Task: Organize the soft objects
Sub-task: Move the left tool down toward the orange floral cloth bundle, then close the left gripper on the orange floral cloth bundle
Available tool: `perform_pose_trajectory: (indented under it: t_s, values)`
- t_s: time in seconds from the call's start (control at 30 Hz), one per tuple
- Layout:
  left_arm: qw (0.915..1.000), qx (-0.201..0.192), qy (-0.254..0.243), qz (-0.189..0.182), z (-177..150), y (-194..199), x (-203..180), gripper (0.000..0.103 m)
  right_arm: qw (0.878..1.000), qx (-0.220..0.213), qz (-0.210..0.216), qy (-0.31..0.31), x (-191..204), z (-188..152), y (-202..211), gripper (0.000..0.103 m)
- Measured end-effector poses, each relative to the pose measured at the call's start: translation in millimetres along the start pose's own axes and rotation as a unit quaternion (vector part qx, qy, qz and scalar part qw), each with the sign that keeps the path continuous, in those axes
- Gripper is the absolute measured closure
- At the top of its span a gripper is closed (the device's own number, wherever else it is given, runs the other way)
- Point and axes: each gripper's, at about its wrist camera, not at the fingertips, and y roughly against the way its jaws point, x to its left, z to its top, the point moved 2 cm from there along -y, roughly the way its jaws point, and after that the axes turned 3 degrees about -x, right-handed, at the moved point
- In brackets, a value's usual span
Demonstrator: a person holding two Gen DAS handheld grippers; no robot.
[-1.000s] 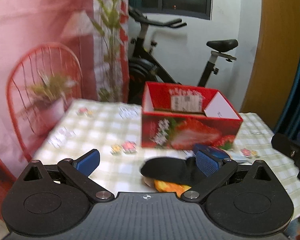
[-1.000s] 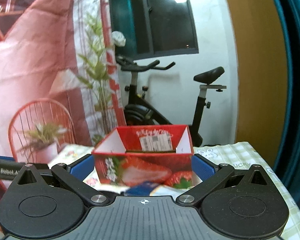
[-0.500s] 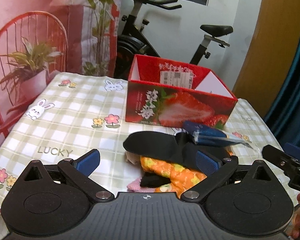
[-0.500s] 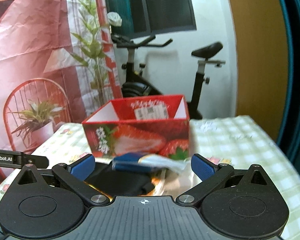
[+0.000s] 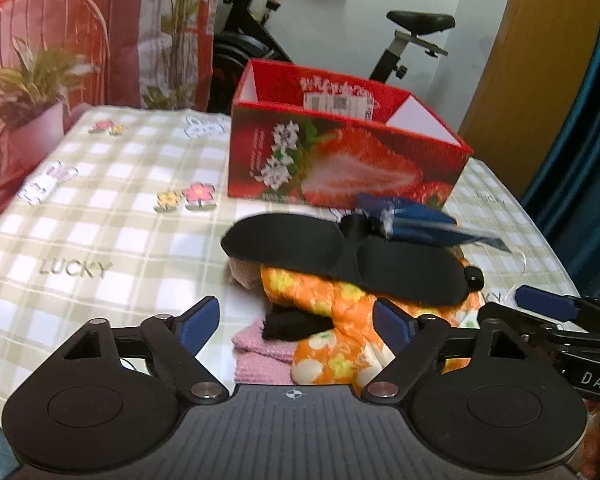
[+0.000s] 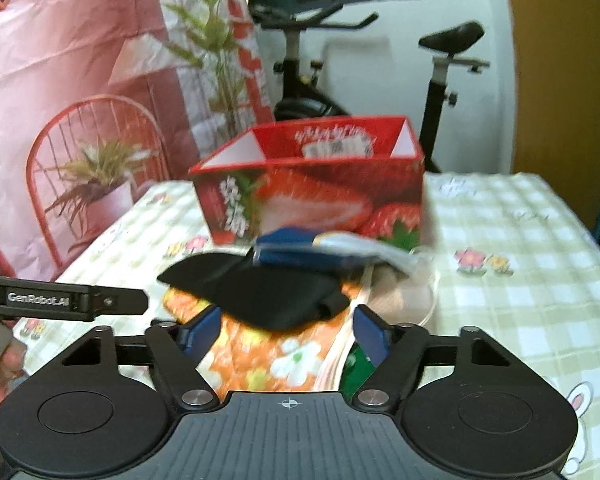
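Note:
A pile of soft things lies on the checked tablecloth in front of a red strawberry box (image 5: 340,148) (image 6: 312,192). On top is a black sleep mask (image 5: 340,258) (image 6: 268,292) with a blue packet (image 5: 416,222) (image 6: 312,248) behind it. Under them are an orange flowered cloth (image 5: 332,344) (image 6: 276,356), a pink cloth (image 5: 260,356) and a small black piece (image 5: 292,326). My left gripper (image 5: 296,322) is open, just short of the pile's near left side. My right gripper (image 6: 286,334) is open over the orange cloth, below the mask.
The box is open at the top, with a white label on its inner back wall. A red wire chair (image 6: 88,184) with a potted plant stands left of the table. An exercise bike (image 5: 284,36) stands behind it. The table's right edge borders a blue curtain (image 5: 580,120).
Both grippers have tilted down and come closer to the pile, which now fills the lower middle of both views. Both stay open and empty.

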Motion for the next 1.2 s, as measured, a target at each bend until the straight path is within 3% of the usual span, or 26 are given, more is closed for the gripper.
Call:
perform_pose_trajectory:
  t_s: [0.13,0.5,0.93,1.03,1.2]
  values:
    - [0.9998,0.018,0.002,-0.004,-9.2,-12.3,1.6,0.026,1.000,0.016,0.007,-0.001,1.1,-5.1,-5.5,0.045]
    - [0.9977,0.052,0.010,-0.042,-23.4,-31.5,1.3,0.028,0.998,0.046,0.000,-0.038,-17.1,-15.4,-20.5,0.046]
    - [0.9961,0.065,0.016,-0.057,-30.2,-43.7,4.6,0.029,0.997,0.058,0.007,-0.052,-19.9,-19.8,-27.2,0.046]
    - [0.9950,0.067,0.012,-0.073,-30.8,-43.7,1.3,0.038,0.997,0.057,0.010,-0.051,-19.1,-19.8,-26.7,0.053]
    - [0.9944,0.071,0.015,-0.076,-31.7,-46.7,0.4,0.040,0.997,0.055,0.017,-0.042,-14.8,-19.1,-25.7,0.060]
